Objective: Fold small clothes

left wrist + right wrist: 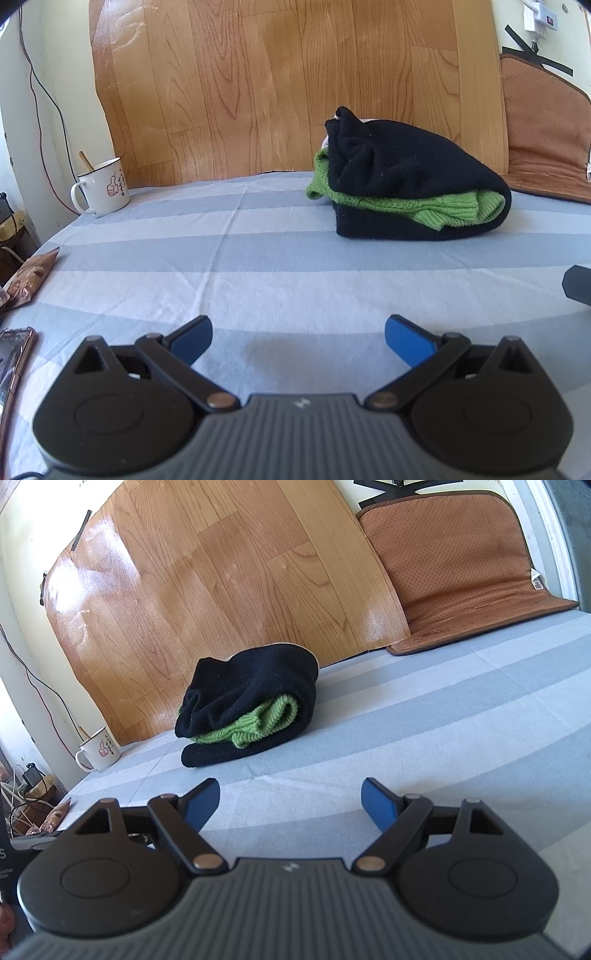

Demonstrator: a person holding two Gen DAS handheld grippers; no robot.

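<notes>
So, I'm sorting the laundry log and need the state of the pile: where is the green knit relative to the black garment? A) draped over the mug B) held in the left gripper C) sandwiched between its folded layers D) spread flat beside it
C: the green knit pokes out from between upper and lower layers of the black garment, with both grippers open and empty.

A black fleece-like garment (417,166) lies folded over on itself on the far part of the blue-and-white striped sheet, close to the wood-patterned panel behind it. Its rounded fold faces right, and its open edges face left, where the cloth bunches into crumpled peaks. Sandwiched between its upper and lower layers is a bright green ribbed knit garment (436,210), whose cuff-like edge pokes out along the near side and whose other end spills out at the left.
</notes>
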